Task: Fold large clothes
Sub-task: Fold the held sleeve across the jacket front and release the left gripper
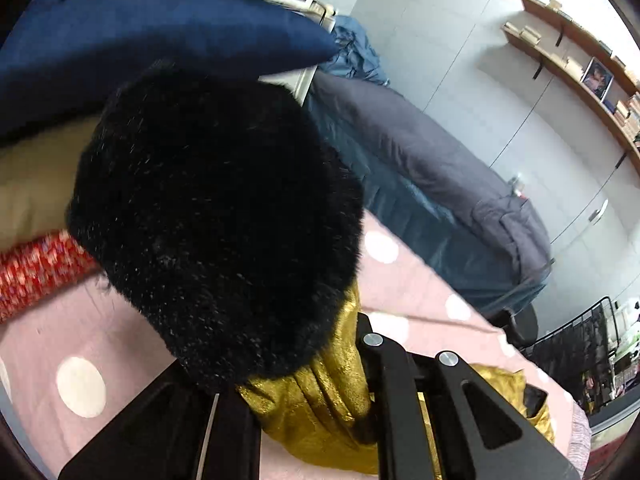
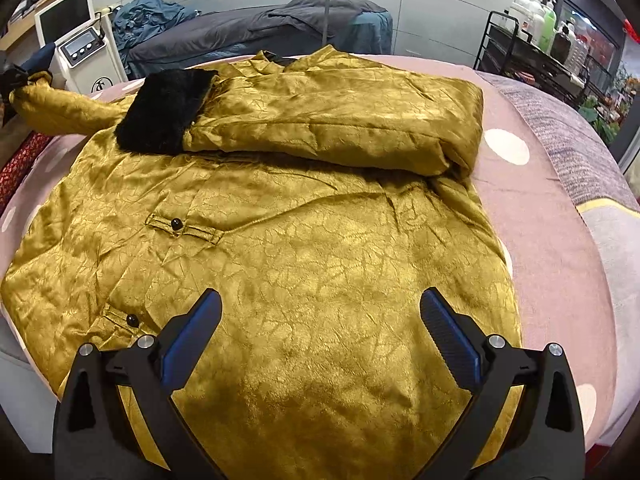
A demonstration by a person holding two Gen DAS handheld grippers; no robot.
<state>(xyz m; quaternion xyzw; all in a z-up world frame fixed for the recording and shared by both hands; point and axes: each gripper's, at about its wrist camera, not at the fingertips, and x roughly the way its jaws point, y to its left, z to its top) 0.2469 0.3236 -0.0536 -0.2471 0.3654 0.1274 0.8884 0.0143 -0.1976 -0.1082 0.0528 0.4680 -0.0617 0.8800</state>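
A gold coat (image 2: 304, 248) lies spread on the pink, white-dotted bed cover (image 2: 552, 240). One sleeve is folded across its chest and ends in a black fur cuff (image 2: 162, 110). The other sleeve (image 2: 60, 110) stretches off to the left, where my left gripper (image 2: 12, 78) holds its end. In the left wrist view that gripper (image 1: 304, 392) is shut on the gold sleeve cloth (image 1: 320, 396), and the sleeve's black fur cuff (image 1: 216, 220) bulges up in front of the fingers and hides their tips. My right gripper (image 2: 320, 320) hovers open over the coat's lower part, with nothing between its blue pads (image 2: 192, 332).
A dark blue pillow (image 1: 140, 36) and a red patterned cloth (image 1: 36, 272) lie at the bed's left end. Behind the bed stand a white machine with a screen (image 2: 80, 52) and a grey-covered couch (image 2: 248, 36). A black cart with bottles (image 2: 540, 44) is at the right.
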